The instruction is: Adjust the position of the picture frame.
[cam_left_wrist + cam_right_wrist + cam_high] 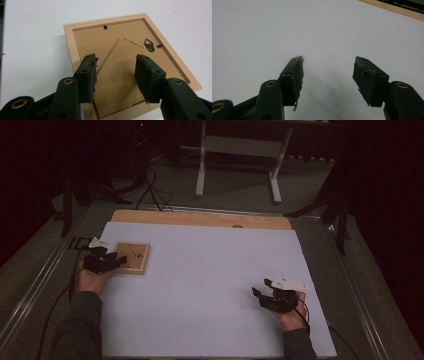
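Left gripper point(116, 68) poised over a face-down picture frame point(160, 62)

The frame lies back up at the white sheet's point(210, 285) left edge; the jaws stand apart above its cardboard stand point(117, 85), gripping nothing. The right gripper point(328, 72) rests apart, empty, over bare sheet.

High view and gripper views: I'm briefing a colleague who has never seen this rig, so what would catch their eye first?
The wooden picture frame lying back-up at the left edge of the white sheet, its stand flap between the open left gripper. The right gripper rests open over bare sheet at the right.
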The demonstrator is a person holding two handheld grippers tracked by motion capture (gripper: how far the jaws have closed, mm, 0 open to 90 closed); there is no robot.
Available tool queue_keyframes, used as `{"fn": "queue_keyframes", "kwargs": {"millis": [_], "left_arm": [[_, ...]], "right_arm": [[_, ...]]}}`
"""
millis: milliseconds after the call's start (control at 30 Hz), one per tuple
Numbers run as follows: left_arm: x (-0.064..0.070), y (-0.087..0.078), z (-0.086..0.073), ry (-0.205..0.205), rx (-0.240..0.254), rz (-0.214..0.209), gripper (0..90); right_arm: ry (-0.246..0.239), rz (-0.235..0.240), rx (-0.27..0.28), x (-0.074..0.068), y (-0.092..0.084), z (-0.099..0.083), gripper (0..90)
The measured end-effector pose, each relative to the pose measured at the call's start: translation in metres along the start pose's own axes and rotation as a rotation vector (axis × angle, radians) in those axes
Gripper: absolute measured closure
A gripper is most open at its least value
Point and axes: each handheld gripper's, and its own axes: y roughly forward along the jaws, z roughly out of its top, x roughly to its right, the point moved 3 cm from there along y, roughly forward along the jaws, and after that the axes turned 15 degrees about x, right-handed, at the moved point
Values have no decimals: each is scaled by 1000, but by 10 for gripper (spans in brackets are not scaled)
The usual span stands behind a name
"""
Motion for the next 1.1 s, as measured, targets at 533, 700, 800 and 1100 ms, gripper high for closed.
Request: {"fn": "queue_keyframes", "kwargs": {"millis": [533, 700, 800, 1100], "left_arm": [[-18, -12, -1, -75, 35, 122, 658], [-22, -11, -4, -141, 41, 135, 693], [-23, -11, -5, -150, 37, 139, 698], [-16, -9, -5, -97, 20, 147, 805]], "right_arm": [[-1, 0, -4, 0, -1, -1, 408], [1, -2, -4, 1, -1, -1, 407], [2, -3, -3, 1, -2, -1, 407], [0, 0, -6, 0, -2, -1, 407]]}}
